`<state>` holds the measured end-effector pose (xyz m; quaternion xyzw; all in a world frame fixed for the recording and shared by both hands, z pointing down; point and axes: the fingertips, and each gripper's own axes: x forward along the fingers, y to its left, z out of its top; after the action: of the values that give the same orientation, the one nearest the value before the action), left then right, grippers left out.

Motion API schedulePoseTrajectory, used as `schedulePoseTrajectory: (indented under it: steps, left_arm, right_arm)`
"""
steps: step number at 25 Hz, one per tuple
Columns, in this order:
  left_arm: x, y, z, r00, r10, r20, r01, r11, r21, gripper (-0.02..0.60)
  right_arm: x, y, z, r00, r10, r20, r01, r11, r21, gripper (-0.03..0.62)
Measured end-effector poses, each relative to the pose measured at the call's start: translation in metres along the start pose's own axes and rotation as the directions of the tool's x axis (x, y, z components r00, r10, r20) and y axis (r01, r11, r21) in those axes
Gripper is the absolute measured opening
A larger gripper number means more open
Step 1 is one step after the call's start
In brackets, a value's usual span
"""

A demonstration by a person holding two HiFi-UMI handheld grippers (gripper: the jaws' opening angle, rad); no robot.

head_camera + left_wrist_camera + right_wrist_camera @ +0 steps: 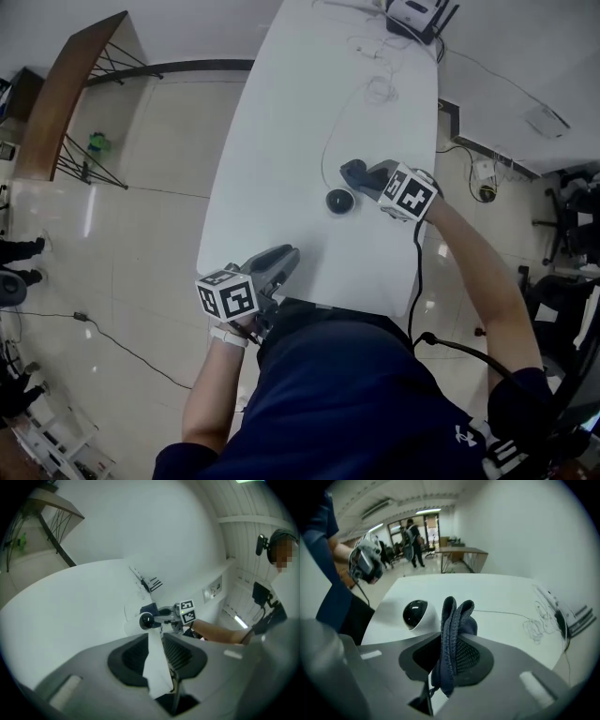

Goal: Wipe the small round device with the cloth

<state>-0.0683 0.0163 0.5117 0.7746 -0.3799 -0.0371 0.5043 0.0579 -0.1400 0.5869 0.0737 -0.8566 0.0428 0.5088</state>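
The left claw (281, 255) is close to the body, points to 2 o'clock and pinches a white sheet (157, 667). The right arm (478, 272) reaches out. The right claw (352, 172) points to 10 o'clock, squeezing a dark blue cloth (452, 639).

Bright, even light, fisheye distortion, dark corners

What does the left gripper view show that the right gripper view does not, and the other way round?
Only the left gripper view: a white sheet pinched in the jaws of the left gripper, and the marker cube on the right gripper. Only the right gripper view: people standing at the back. Both: the small round device on the white table, and the dark blue cloth that the right gripper holds.
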Motion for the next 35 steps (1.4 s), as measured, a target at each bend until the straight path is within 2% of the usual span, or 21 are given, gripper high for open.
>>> schedulePoseTrajectory:
  steps: [3, 5, 7, 9, 10, 12, 14, 18, 21, 26, 28, 30, 32, 35]
  left_arm:
    - [-0.01, 0.01, -0.009, 1.0, 0.029, 0.01, -0.029, 0.999, -0.023, 0.101]
    - [-0.014, 0.016, -0.014, 0.999, 0.04, 0.005, -0.04, 0.999, -0.033, 0.101]
    - [-0.014, 0.019, -0.018, 0.999, 0.043, -0.008, -0.043, 0.998, -0.037, 0.101]
    - [-0.01, 0.022, -0.019, 0.999, 0.043, -0.018, -0.043, 0.998, -0.041, 0.101]
    - [-0.008, 0.022, -0.019, 0.999, 0.04, -0.022, -0.041, 0.998, -0.043, 0.101]
    - [-0.003, 0.019, -0.016, 0.999, 0.029, -0.028, -0.03, 0.999, -0.042, 0.101]
    - [0.001, 0.017, -0.012, 0.999, 0.015, -0.034, -0.016, 0.999, -0.034, 0.101]
    - [0.006, 0.019, 0.001, 0.999, 0.008, -0.031, -0.009, 1.0, -0.02, 0.101]
    - [0.002, 0.026, 0.007, 0.999, 0.028, -0.021, -0.028, 0.999, -0.025, 0.098]
    - [-0.018, 0.041, 0.007, 0.998, 0.066, 0.005, -0.065, 0.997, -0.049, 0.098]
    - [-0.026, 0.047, 0.005, 0.997, 0.079, 0.015, -0.078, 0.995, -0.065, 0.098]
    - [-0.031, 0.05, 0.002, 0.996, 0.086, 0.019, -0.085, 0.994, -0.075, 0.097]
    - [-0.032, 0.052, 0.0, 0.996, 0.087, 0.015, -0.085, 0.993, -0.078, 0.097]
    - [-0.027, 0.051, -0.003, 0.997, 0.077, 0.003, -0.077, 0.994, -0.074, 0.097]
  right_arm:
    - [0.013, 0.016, -0.005, 0.991, 0.03, -0.132, -0.049, 0.988, -0.143, 0.069]
    - [0.017, 0.024, -0.013, 0.98, 0.024, -0.199, -0.055, 0.987, -0.151, 0.069]
    - [0.019, 0.03, -0.021, 0.972, 0.007, -0.237, -0.026, 0.997, -0.076, 0.069]
    - [0.024, 0.041, -0.037, 0.969, 0.025, -0.247, 0.0, 0.995, 0.101, 0.069]
    - [0.025, 0.049, -0.045, 0.969, 0.052, -0.24, 0.0, 0.978, 0.209, 0.069]
    - [0.025, 0.072, -0.05, 0.975, 0.113, -0.189, -0.028, 0.915, 0.403, 0.069]
    - [0.024, 0.098, -0.047, 0.98, 0.167, -0.107, -0.084, 0.836, 0.542, 0.069]
    - [0.031, 0.14, -0.021, 0.97, 0.232, 0.068, -0.215, 0.697, 0.684, 0.069]
    - [0.044, 0.147, 0.006, 0.97, 0.191, 0.149, -0.238, 0.637, 0.733, 0.069]
    - [0.062, 0.126, 0.053, 0.969, 0.04, 0.243, -0.225, 0.549, 0.805, 0.069]
    - [0.064, 0.119, 0.067, 0.966, -0.004, 0.26, -0.218, 0.533, 0.818, 0.069]
    - [0.065, 0.116, 0.073, 0.966, -0.031, 0.256, -0.198, 0.544, 0.815, 0.069]
    - [0.067, 0.118, 0.069, 0.97, -0.033, 0.242, -0.185, 0.552, 0.813, 0.069]
    - [0.065, 0.126, 0.051, 0.976, -0.009, 0.219, -0.179, 0.548, 0.817, 0.069]
